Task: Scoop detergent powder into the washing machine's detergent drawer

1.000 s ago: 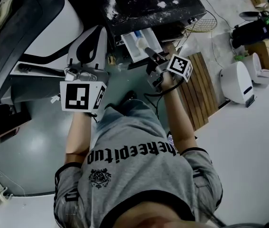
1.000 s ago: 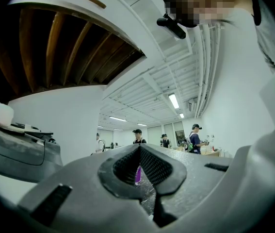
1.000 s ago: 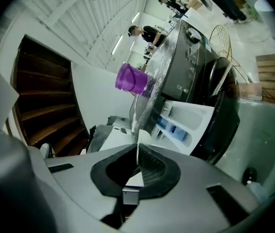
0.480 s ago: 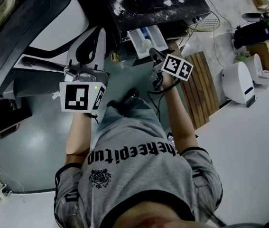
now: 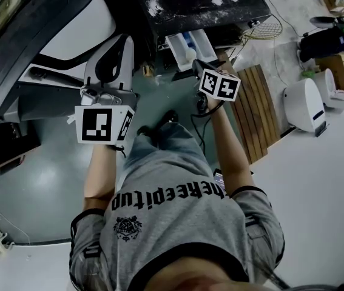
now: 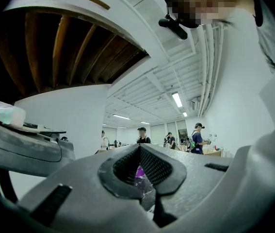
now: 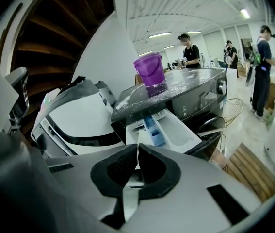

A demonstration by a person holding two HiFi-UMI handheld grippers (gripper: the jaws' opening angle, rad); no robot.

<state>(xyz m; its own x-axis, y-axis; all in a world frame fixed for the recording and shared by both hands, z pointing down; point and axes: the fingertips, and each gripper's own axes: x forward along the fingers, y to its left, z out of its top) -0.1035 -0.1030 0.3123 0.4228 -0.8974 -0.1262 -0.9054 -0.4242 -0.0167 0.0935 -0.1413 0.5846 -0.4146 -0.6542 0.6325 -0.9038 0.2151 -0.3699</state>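
The washing machine's white detergent drawer [image 5: 190, 43] stands pulled out below the dark, powder-strewn machine top [image 5: 214, 2]. My right gripper [image 5: 195, 65] is shut on the thin white handle of a scoop [image 5: 190, 56], whose bowl hangs over the drawer's front. In the right gripper view the handle [image 7: 130, 198] runs between the shut pads of the right gripper [image 7: 137, 152], with the drawer [image 7: 181, 130] and its blue insert [image 7: 154, 130] just ahead. A purple bucket [image 7: 149, 69] sits on the machine top. My left gripper [image 5: 116, 47] is held left of the drawer; the left gripper [image 6: 139, 152] points upward, shut and holding nothing.
A large white and black appliance [image 5: 68, 23] fills the left. A wooden slat board [image 5: 256, 111] lies on the floor right of the machine, with a wire basket [image 5: 263, 29] and a white device [image 5: 302, 105] beyond. Several people [image 7: 188, 45] stand far off.
The right gripper has turned and drawn in closer to the drawer with the scoop still in it. The left gripper has stayed where it was.
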